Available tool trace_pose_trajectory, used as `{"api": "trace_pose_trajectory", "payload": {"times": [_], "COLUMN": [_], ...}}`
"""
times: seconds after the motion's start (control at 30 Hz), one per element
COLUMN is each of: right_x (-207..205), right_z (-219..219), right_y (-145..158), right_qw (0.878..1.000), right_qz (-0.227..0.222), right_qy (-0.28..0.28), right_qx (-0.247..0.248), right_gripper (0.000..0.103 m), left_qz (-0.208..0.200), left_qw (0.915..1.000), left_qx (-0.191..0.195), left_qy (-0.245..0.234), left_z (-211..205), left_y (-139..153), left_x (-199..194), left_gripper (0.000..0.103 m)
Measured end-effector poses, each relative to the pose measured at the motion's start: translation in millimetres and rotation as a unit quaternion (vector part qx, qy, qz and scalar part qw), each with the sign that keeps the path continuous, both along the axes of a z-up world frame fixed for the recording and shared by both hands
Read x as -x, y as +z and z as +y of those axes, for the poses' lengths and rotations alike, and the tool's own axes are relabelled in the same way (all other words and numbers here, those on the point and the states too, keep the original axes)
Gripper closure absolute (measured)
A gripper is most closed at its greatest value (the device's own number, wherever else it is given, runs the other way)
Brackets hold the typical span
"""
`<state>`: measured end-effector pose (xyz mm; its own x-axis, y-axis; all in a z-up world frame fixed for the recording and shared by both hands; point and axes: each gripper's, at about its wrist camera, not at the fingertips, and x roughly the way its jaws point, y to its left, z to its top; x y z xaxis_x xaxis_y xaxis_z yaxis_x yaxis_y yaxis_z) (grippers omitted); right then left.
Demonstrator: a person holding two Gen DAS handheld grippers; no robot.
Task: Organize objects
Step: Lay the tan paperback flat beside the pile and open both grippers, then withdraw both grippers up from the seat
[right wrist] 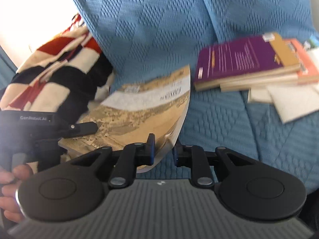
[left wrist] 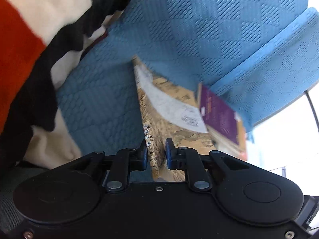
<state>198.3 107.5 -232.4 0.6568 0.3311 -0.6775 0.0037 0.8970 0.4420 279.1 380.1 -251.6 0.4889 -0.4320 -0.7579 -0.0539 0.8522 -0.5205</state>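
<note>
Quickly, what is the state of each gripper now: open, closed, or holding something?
Left gripper: closed on the spine edge of the sand-coloured book.
Right gripper: the book's cover lies between its jaws; whether they press on it cannot be told.

Left gripper (left wrist: pixel 156 151): angled downward, jaws narrowed onto the spine edge of the sand-coloured book (left wrist: pixel 175 107), which stands between the blue pads (left wrist: pixel 144 153). In the right wrist view its black body sits at the book's left edge, a hand (right wrist: pixel 10 191) around its handle.

Right gripper (right wrist: pixel 163 149): angled downward at the book's right corner, jaws narrow, cover edge between them.
</note>
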Motion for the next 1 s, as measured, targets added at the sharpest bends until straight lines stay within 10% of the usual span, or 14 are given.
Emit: {"api": "trace_pose_trajectory", "payload": {"times": [0.47,0.6,1.0], "right_x": [-12.5,-16.0,0.9], "right_z": [1.3,-2.1,-18.8], "right_y": [-32.1,-29.3,31.1], "right_qw": [0.997,0.996,0.999], "right_qz": [0.078,0.092,0.044], "right_qy": [-0.006,-0.006,0.005], "right_qx": [-0.017,-0.016,0.015], "right_gripper": [0.082,0.077,0.071], "left_qz": [0.051,0.056,-0.008], "left_qw": [0.9971,0.9951,0.9973], "left_qx": [-0.054,-0.079,-0.072], "left_qy": [0.016,0.022,0.010], "left_z": [-6.2,-6.7,-21.6], "left_y": [-22.9,-22.1,46.5], "left_x": [-9.3,-11.9,6.2], "left_gripper": [0.082,0.059,0.056]}}
